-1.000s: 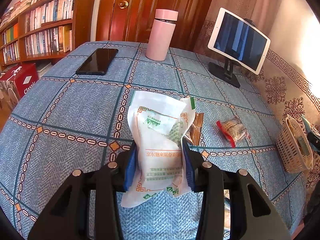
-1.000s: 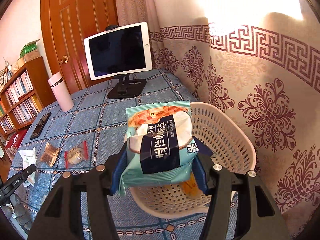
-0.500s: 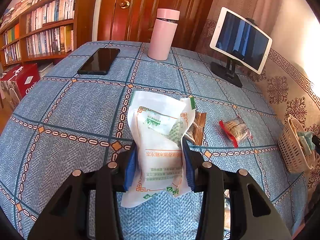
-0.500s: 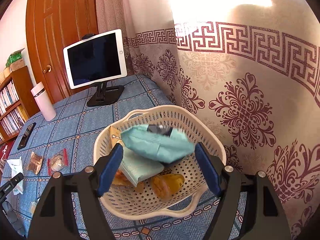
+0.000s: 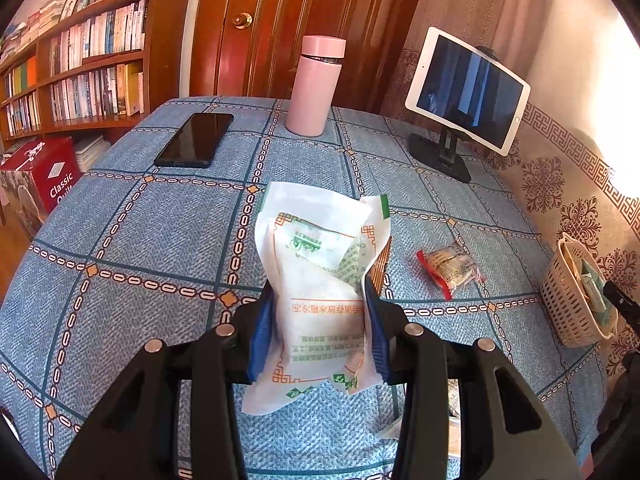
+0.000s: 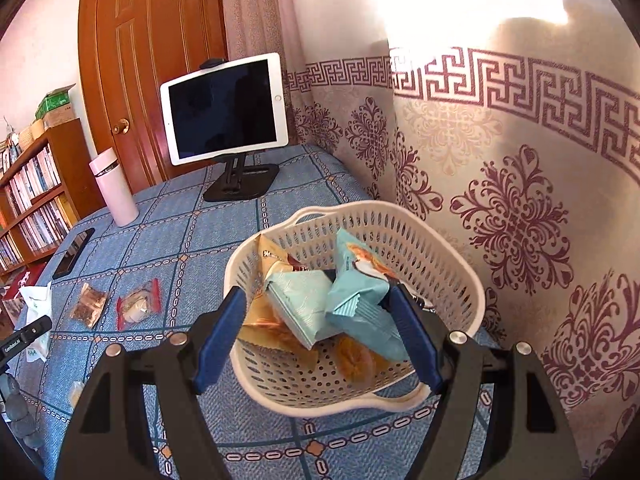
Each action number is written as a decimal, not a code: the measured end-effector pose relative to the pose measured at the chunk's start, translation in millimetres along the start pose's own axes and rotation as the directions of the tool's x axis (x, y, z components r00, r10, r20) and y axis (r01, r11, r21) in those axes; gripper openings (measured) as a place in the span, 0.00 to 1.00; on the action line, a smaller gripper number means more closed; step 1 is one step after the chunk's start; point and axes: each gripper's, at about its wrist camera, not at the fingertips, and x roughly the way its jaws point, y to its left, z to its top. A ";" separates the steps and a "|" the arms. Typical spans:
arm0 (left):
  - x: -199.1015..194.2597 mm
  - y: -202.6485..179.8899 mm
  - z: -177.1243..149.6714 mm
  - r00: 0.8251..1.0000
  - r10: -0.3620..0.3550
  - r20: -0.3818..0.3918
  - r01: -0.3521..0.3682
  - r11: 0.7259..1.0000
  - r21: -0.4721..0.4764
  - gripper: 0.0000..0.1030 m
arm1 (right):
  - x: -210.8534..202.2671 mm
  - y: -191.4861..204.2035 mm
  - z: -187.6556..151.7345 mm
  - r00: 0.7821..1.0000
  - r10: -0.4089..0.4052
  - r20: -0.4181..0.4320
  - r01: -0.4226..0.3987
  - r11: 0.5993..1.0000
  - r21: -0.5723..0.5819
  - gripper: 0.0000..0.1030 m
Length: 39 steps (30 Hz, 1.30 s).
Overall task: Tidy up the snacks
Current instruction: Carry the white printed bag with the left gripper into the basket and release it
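Note:
My left gripper (image 5: 318, 332) is shut on a white snack bag with green and orange print (image 5: 320, 276) and holds it above the blue tablecloth. A red-ended wrapped snack (image 5: 450, 268) and a brown packet (image 5: 382, 264) lie on the cloth beyond it. My right gripper (image 6: 316, 336) is open and empty above the white perforated basket (image 6: 440, 264). In the basket lie two light-blue snack bags (image 6: 360, 300) over orange packets (image 6: 272, 324). The basket also shows at the far right of the left wrist view (image 5: 568, 304).
A pink bottle (image 5: 316, 84), a black phone (image 5: 196, 140) and a tablet on a stand (image 5: 466, 88) sit at the table's far side. A patterned curtain (image 6: 520, 200) hangs right behind the basket. A bookshelf (image 5: 80, 60) and a red box (image 5: 44, 176) stand left of the table.
My right gripper opened and dropped the light-blue snack bag into the basket, where it now lies. My left gripper still holds the white bag and has drifted slightly.

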 end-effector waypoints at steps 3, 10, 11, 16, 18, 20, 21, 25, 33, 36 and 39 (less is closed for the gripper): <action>-7.6 -7.8 1.7 1.000 -0.005 0.010 0.005 1.000 0.013 0.41 | 1.0 -1.1 -2.0 1.000 0.012 0.000 -0.012 1.000 0.003 0.74; -17.3 -44.1 3.8 0.999 -0.034 0.026 0.032 0.997 0.071 0.41 | -20.1 -2.5 -5.3 0.998 0.036 0.060 -0.036 0.999 0.001 0.73; -18.2 -49.5 3.6 0.999 -0.040 0.027 0.038 0.996 0.079 0.41 | -23.3 -1.7 -5.7 0.997 0.039 0.067 -0.038 0.999 -0.003 0.73; -24.3 -75.4 -0.8 0.997 -0.066 0.029 0.061 0.990 0.124 0.41 | -41.9 -2.2 -11.9 0.993 0.052 0.109 -0.052 0.999 -0.001 0.73; -25.5 -85.8 -1.9 0.997 -0.073 0.025 0.069 0.987 0.144 0.41 | -46.6 -6.6 -14.0 0.992 0.057 0.116 -0.060 0.998 0.017 0.73; -26.1 -96.2 -2.4 0.997 -0.080 0.023 0.075 0.984 0.164 0.41 | -48.3 -11.2 -16.7 0.991 0.063 0.115 -0.068 0.997 0.038 0.73; -26.9 -101.2 -2.5 0.996 -0.085 0.022 0.080 0.982 0.172 0.41 | -49.0 -13.0 -18.5 0.991 0.064 0.115 -0.070 0.996 0.046 0.73; -29.5 -119.1 -1.1 0.993 -0.115 0.019 0.110 0.975 0.195 0.41 | -52.4 -18.8 -23.3 0.992 0.062 0.113 -0.068 0.996 0.054 0.73; -30.2 -163.8 -2.3 0.985 -0.174 0.002 0.167 0.952 0.257 0.41 | -61.9 -30.4 -33.1 0.991 0.068 0.113 -0.076 0.995 0.069 0.73; -27.6 -181.9 -2.6 0.980 -0.197 -0.012 0.192 0.941 0.278 0.41 | -62.4 -32.3 -37.4 0.992 0.072 0.108 -0.080 0.994 0.070 0.73; -25.3 -199.6 -2.3 0.975 -0.220 -0.027 0.218 0.930 0.296 0.41 | -60.0 -34.0 -41.2 0.992 0.083 0.095 -0.090 0.993 0.074 0.73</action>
